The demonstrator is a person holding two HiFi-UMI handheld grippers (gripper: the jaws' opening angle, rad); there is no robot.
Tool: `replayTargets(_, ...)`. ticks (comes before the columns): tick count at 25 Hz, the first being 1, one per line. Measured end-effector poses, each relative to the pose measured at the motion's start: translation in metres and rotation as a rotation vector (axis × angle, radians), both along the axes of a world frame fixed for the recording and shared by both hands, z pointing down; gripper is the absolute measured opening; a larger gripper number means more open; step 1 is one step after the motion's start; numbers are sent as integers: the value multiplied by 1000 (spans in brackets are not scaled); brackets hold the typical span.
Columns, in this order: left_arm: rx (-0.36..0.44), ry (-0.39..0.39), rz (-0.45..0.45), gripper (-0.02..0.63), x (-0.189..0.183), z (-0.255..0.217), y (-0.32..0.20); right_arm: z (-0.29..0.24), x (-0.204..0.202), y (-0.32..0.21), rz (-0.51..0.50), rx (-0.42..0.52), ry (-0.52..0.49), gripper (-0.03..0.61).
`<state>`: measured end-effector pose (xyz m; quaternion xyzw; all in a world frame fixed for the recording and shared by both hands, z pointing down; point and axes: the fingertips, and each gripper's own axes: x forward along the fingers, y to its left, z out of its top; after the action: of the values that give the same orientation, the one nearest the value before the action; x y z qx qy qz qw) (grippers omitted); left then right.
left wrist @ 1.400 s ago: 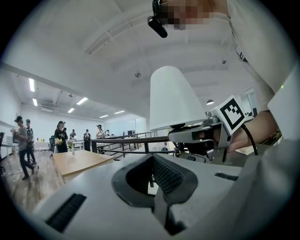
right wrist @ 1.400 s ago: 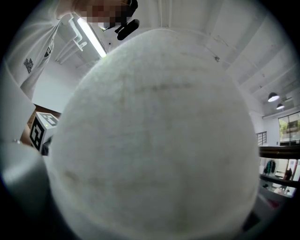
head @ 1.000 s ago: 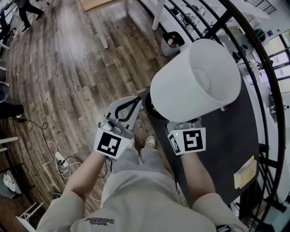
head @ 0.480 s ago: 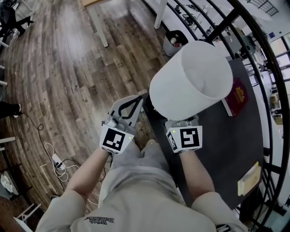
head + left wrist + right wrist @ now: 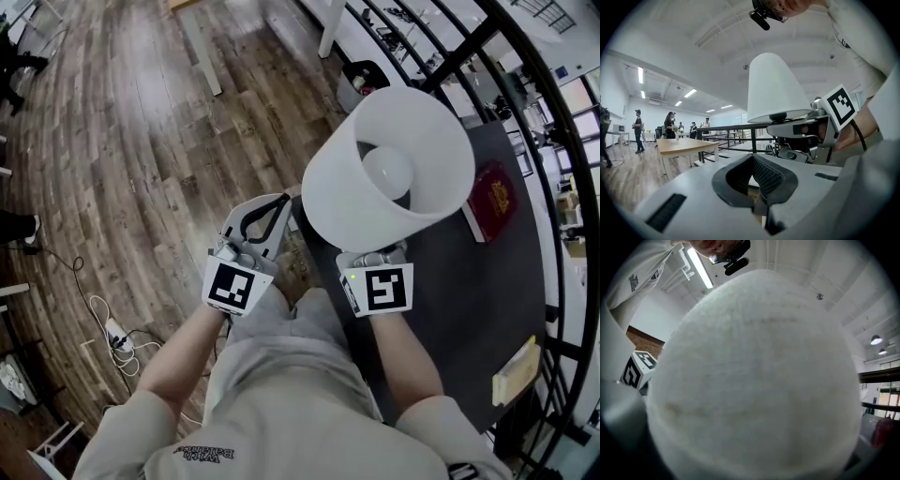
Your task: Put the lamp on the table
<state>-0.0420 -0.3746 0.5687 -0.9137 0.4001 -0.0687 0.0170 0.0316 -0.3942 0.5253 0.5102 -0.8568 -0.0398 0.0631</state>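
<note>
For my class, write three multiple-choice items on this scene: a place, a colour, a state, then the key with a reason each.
1. Where does the dark red book lie? A. on the wooden floor B. on the dark table C. in the bin
2. What colour is the lamp shade? A. white B. green C. black
3. What does the left tool hold? A. the lamp B. the book C. nothing
Key: B, the book lies flat on the tabletop beside the shade; A, the shade shows white in every view; C, nothing sits between its jaws, while the right tool carries the lamp.
</note>
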Motion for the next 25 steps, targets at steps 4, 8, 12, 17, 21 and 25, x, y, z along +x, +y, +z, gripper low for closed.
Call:
replayTargets(4, -12, 0, 12, 5, -4, 4, 1, 2, -3, 0, 20, 11, -8, 71)
replayTargets(8, -11, 20, 22, 5, -3, 4, 5, 4, -4, 2, 25, 26, -16, 72)
replayTargets(12, -4, 23, 21, 6, -2, 1, 11, 5, -4, 6, 29, 24, -29, 74)
replayTargets(17, -20, 19, 16, 5, -1, -2, 17, 7, -4, 7, 23, -10, -7, 74)
replayTargets(21, -31, 13, 10, 5, 3, -8, 26, 15, 4, 14, 27, -59, -5, 106)
replayTargets(25, -50, 16, 2, 5, 7, -15, 33, 20, 16, 25, 60, -110, -16, 117)
